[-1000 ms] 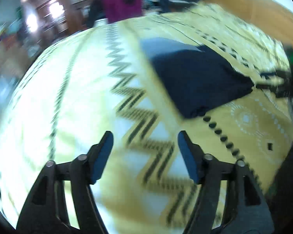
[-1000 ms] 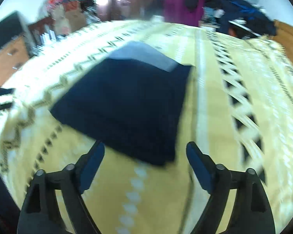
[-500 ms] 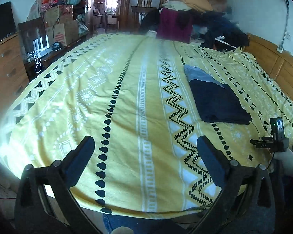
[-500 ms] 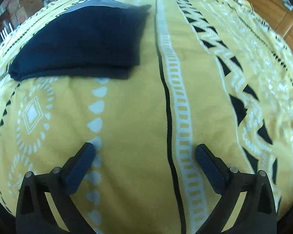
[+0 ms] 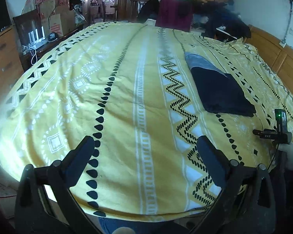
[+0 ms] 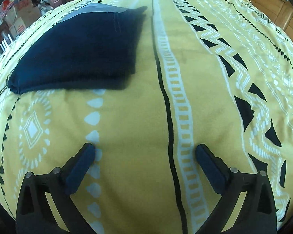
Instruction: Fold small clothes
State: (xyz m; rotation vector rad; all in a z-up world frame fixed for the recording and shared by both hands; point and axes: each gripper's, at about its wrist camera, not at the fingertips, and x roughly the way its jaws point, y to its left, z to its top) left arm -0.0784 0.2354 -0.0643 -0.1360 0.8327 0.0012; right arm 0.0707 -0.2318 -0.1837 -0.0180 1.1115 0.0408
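Navy folded garment [image 6: 78, 46] lies beyond right hand-held gripper [image 6: 145, 152].

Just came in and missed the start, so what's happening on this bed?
A person is working with a handheld gripper in each hand over a yellow patterned bedspread. A dark navy garment lies folded in a neat rectangle on it, with a grey part at its far end. Neither gripper holds anything: the left gripper and right gripper are both wide open, short of the garment. The fold looks finished.
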